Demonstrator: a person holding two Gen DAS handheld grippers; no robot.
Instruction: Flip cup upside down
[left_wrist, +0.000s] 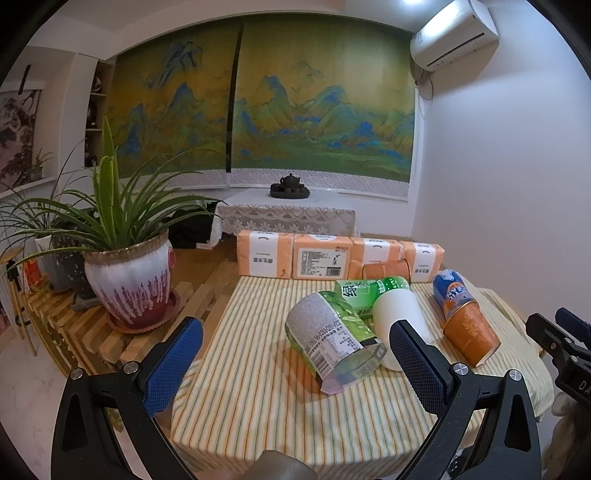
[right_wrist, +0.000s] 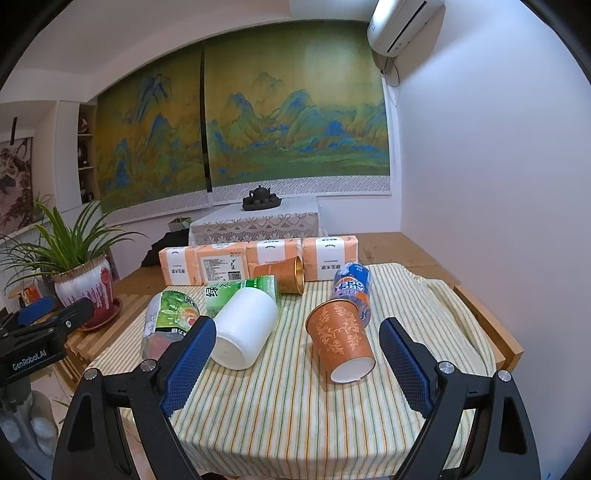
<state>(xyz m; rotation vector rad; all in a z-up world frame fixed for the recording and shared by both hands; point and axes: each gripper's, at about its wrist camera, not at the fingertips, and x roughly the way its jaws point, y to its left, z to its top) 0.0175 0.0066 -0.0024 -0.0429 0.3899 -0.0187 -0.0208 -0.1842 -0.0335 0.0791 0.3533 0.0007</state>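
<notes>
An orange patterned paper cup (right_wrist: 341, 338) lies on its side on the striped cloth, base toward me, rim toward the wall; it also shows in the left wrist view (left_wrist: 471, 334). A second orange cup (right_wrist: 282, 275) lies on its side further back. A white cup (right_wrist: 245, 326) lies on its side at centre, also in the left wrist view (left_wrist: 400, 321). My right gripper (right_wrist: 297, 363) is open, its blue pads on either side of the near orange cup and short of it. My left gripper (left_wrist: 295, 363) is open and empty above the cloth's near edge.
A green snack bag (left_wrist: 334, 341), a green box (left_wrist: 369, 293) and a blue-orange soda can (right_wrist: 351, 288) lie among the cups. Orange tissue packs (right_wrist: 258, 260) line the back. A potted plant (left_wrist: 129, 280) stands left on wooden slats. A white wall is close on the right.
</notes>
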